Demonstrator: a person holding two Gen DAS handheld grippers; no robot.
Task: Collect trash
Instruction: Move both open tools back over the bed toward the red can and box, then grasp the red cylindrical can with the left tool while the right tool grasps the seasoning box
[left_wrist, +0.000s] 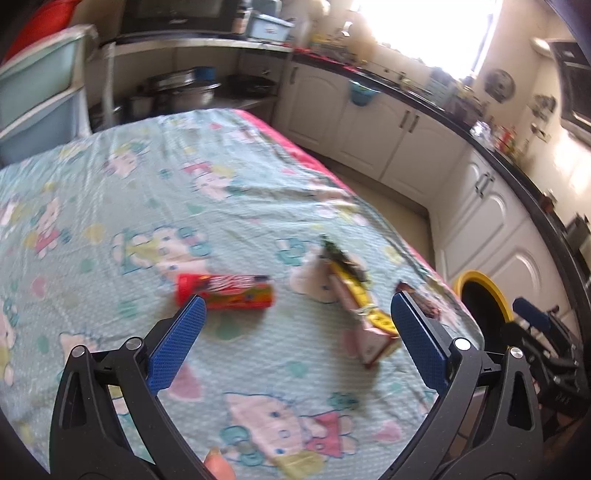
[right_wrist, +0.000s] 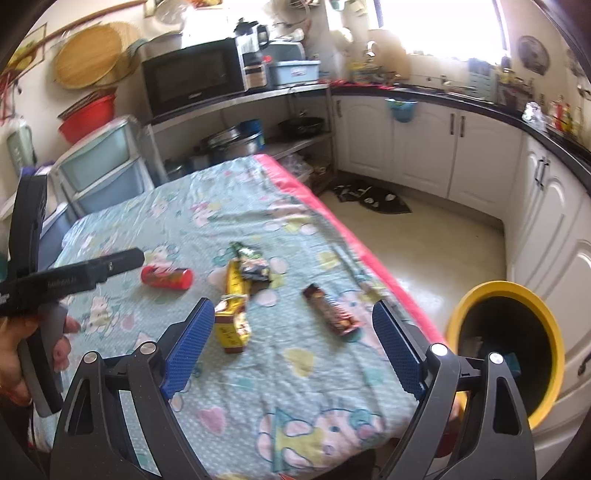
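Note:
A red snack tube (left_wrist: 225, 293) (right_wrist: 167, 277) lies on the cartoon-print tablecloth (left_wrist: 129, 206) (right_wrist: 236, 206). To its right lie a yellow and pink carton (left_wrist: 364, 317) (right_wrist: 232, 314), a dark crumpled wrapper (left_wrist: 341, 258) (right_wrist: 253, 264) and a brown chocolate bar wrapper (right_wrist: 332, 310) (left_wrist: 419, 301). My left gripper (left_wrist: 297, 308) is open above the table, between the tube and the carton. My right gripper (right_wrist: 293, 312) is open above the carton and bar. A yellow-rimmed bin (right_wrist: 506, 354) (left_wrist: 484, 299) stands on the floor by the table's right edge.
White kitchen cabinets (right_wrist: 454, 140) under a black counter curve along the right. A shelf with a microwave (right_wrist: 192, 77) and pots stands beyond the table, plastic drawers (right_wrist: 99, 170) at its left. A dark mat (right_wrist: 369, 195) lies on the floor.

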